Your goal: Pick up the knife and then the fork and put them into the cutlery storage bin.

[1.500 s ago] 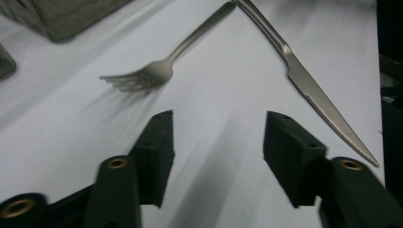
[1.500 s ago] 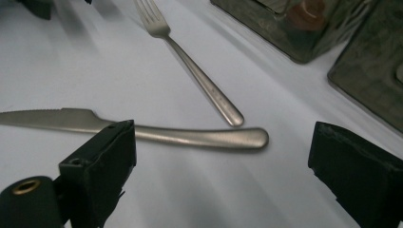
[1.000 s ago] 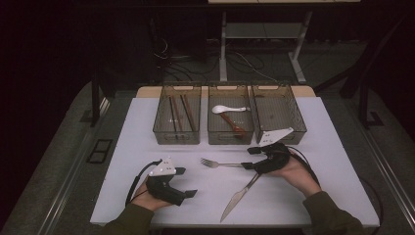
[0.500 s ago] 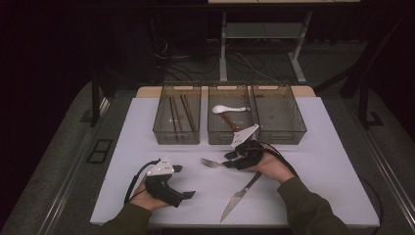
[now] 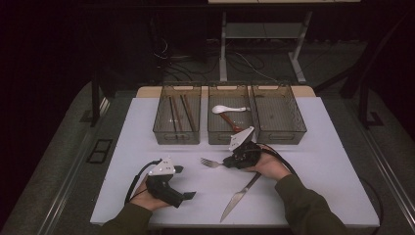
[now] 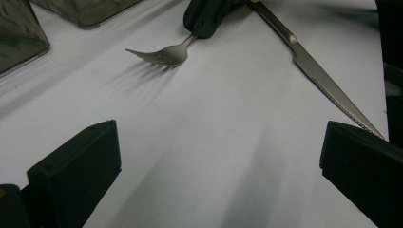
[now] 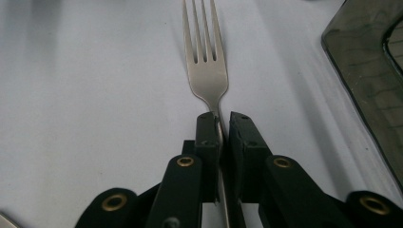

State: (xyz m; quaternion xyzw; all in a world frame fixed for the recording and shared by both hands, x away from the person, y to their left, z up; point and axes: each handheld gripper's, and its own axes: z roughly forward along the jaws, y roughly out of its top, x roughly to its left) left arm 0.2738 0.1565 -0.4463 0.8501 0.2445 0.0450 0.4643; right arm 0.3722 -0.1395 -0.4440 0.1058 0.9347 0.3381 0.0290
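Steel fork handle sits pinched between the right tongs [image 7: 220, 124], whose jaws have just been closing and now press the neck just behind the tines. The fork [image 5: 211, 162] lies flat on the white bench [image 5: 337, 161], tines pointing left in the high view, with a knife [image 5: 241, 192] angled just beside the right hand. This looks like the grasp step; next comes a lift and, I judge, a carry toward 1 of the 3 trays [image 5: 279, 113] beyond. The left tongs [image 5: 188, 196] rest wide and hold nothing. The right gripper view proves the pinch; the high view gives tray contents: chopsticks, spoons.
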